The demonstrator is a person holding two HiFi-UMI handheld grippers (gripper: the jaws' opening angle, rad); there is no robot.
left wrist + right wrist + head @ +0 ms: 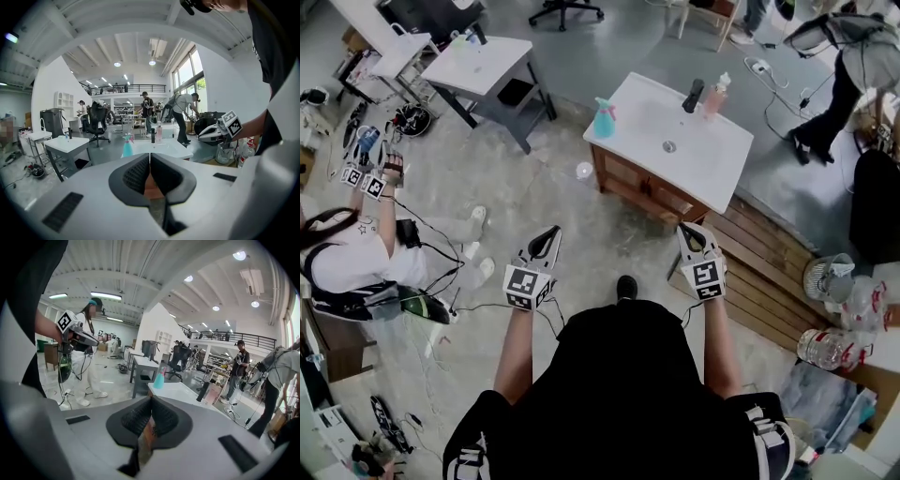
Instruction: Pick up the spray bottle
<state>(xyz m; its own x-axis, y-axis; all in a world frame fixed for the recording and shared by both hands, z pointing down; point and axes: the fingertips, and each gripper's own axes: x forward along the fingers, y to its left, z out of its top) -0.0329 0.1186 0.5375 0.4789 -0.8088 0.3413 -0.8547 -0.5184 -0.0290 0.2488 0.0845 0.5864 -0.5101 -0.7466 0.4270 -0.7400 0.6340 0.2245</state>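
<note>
The teal spray bottle [604, 118] with a pink trigger stands at the left corner of a white sink vanity [712, 164], a few steps ahead of me. It also shows in the left gripper view as the spray bottle [127, 146] and in the right gripper view as the spray bottle [159, 379]. My left gripper [551, 232] and right gripper [688, 230] hover over the floor short of the vanity, both pointing toward it. Each has its jaws together with nothing between them, seen in the left gripper [150, 155] and the right gripper [151, 400].
A black faucet [693, 96] and a pink bottle [715, 96] stand at the vanity's back. A second white table [478, 66] is at the upper left. A person in white [347, 258] stands to the left among cables. Wooden decking [769, 272] and water bottles [830, 347] lie to the right.
</note>
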